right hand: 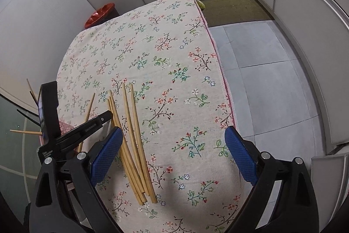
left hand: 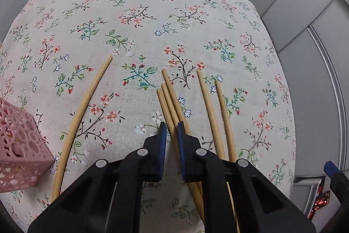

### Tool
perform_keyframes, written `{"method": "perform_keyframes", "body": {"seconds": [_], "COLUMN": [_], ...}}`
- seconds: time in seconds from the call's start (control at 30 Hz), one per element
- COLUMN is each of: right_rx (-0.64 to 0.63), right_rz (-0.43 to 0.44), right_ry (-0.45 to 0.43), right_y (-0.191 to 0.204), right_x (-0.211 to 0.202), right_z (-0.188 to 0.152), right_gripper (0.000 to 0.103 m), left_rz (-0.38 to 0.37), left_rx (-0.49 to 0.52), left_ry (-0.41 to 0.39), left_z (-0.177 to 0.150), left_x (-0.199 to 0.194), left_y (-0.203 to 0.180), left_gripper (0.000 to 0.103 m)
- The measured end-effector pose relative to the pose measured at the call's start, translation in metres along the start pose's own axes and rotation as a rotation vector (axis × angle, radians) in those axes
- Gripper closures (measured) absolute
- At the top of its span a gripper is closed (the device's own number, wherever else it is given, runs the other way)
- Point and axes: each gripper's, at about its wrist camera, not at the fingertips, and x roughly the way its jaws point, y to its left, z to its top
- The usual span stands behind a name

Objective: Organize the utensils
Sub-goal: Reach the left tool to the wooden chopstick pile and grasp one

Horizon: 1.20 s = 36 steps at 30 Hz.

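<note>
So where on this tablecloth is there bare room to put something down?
The far half of the tablecloth, beyond the chopsticks' tips, is bare, as is the stretch towards its right edge. It is crowded near the pink basket.

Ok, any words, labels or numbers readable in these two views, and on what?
Raised lettering on the left claw's arm: blurred, unreadable.
Pale print on its body: too small to read.
Chopsticks, tablecloth, pink basket: no text.
</note>
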Motion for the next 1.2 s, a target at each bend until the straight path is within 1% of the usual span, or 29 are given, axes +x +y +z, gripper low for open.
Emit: {"method": "perform_keyframes", "body": {"seconds": [0.13,0.27,0.37,0.47,0.53,0.57,0.63,0.8,0.97,1.03,1.13,1.2], "right_rx": [0.004,0.006,0.000,-0.008,-0.005,-0.003,-0.001,-0.003,-0.017,-0.021,-0.026,-0.030], "right_rz": [0.001,0.000,0.000,0.000,0.000,0.001,0.001,0.001,0.005,0.013,0.025,0.034], "right_ry": [0.000,0.005,0.008,0.009,0.009,0.009,0.008,0.006,0.009,0.011,0.020,0.031], "right_y": [-0.001,0.000,0.002,0.005,0.005,0.006,0.005,0.007,0.015,0.019,0.025,0.030], "right_x": [0.001,0.003,0.004,0.004,0.004,0.004,0.003,0.002,0.003,0.005,0.009,0.014], "right_z": [0.001,0.001,0.000,-0.001,-0.001,-0.001,-0.002,-0.003,-0.006,-0.006,-0.006,-0.006], "right_gripper": [0.013,0.013,0.013,0.013,0.013,0.013,0.013,0.013,0.013,0.015,0.024,0.035], "left_rz": [0.014,0.029,0.055,0.095,0.108,0.109,0.086,0.060,0.019,-0.002,-0.031,-0.045], "left_rx": [-0.006,0.006,0.021,0.055,0.065,0.062,0.060,0.121,0.202,0.215,0.242,0.257], "left_ry": [0.000,0.004,0.018,0.032,0.037,0.040,0.038,-0.020,-0.107,-0.133,-0.185,-0.217], "left_z": [0.003,0.003,0.008,0.012,0.012,0.011,0.008,-0.004,-0.023,-0.031,-0.047,-0.057], "left_x": [0.001,0.004,0.009,0.015,0.017,0.016,0.012,-0.021,-0.078,-0.098,-0.130,-0.151], "left_y": [0.002,0.001,-0.005,-0.015,-0.019,-0.018,-0.017,-0.016,-0.013,-0.009,-0.004,0.001], "left_gripper": [0.095,0.095,0.092,0.092,0.094,0.095,0.097,0.097,0.097,0.097,0.097,0.097]}}
